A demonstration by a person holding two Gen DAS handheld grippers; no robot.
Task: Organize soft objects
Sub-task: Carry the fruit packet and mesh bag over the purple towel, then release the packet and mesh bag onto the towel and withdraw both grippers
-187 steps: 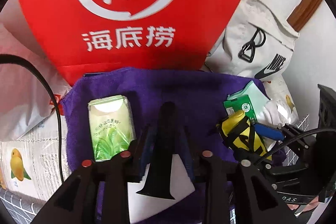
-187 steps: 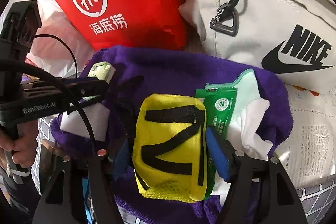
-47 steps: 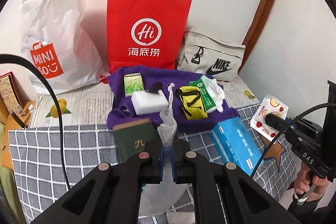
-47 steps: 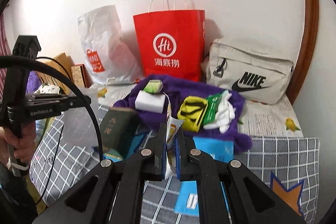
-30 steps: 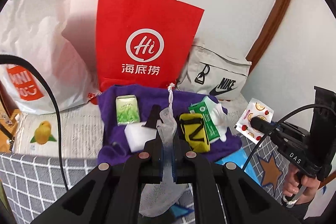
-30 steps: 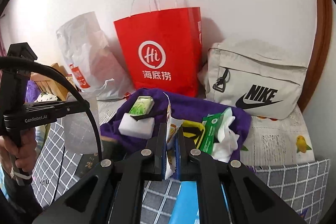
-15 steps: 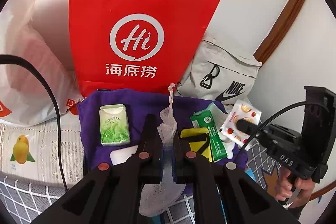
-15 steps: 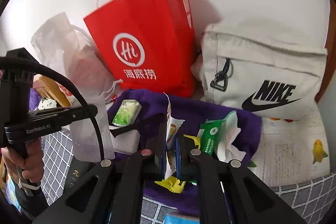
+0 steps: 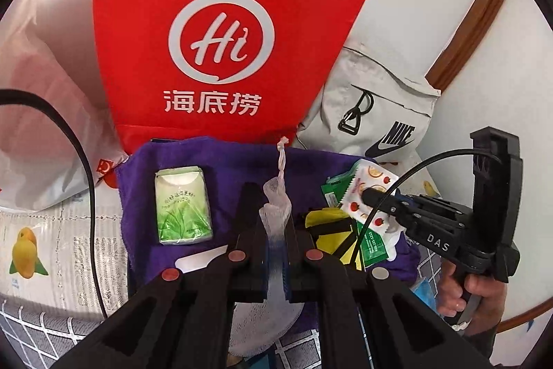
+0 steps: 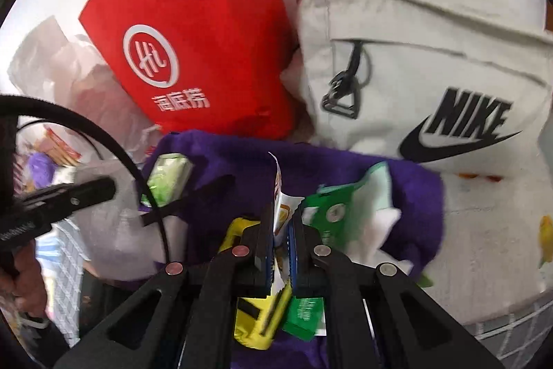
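Soft things are being gathered onto the purple towel (image 9: 221, 168), and both grippers have come in close over it within the last second or so, having hung well back above the checked cover before that. Pinched tight in the left gripper (image 9: 276, 230) is a white mesh drawstring pouch (image 9: 274, 213), its knotted cord standing up over the middle of the towel and its body sagging below the fingers. The right gripper (image 10: 280, 237) is clamped on a small fruit-printed sachet (image 9: 368, 196), which now hangs above the towel's right side, over the green wipes packet (image 9: 349, 192) and the yellow strapped pouch (image 9: 328, 227); a moment ago it was still off to the right of the towel. Already lying on the towel are a green tea tissue pack (image 9: 183, 206) to the left and a white block (image 9: 200, 260) at the near edge. Behind the towel stand the red Hi bag (image 9: 221, 33) and a grey Nike bag (image 10: 414, 64). To me this looks like two deliveries about to land: the pouch in the open middle patch, the sachet beside or atop the right-hand pile. Neither has been let go yet, and the sachet could slide off that heap if dropped carelessly.
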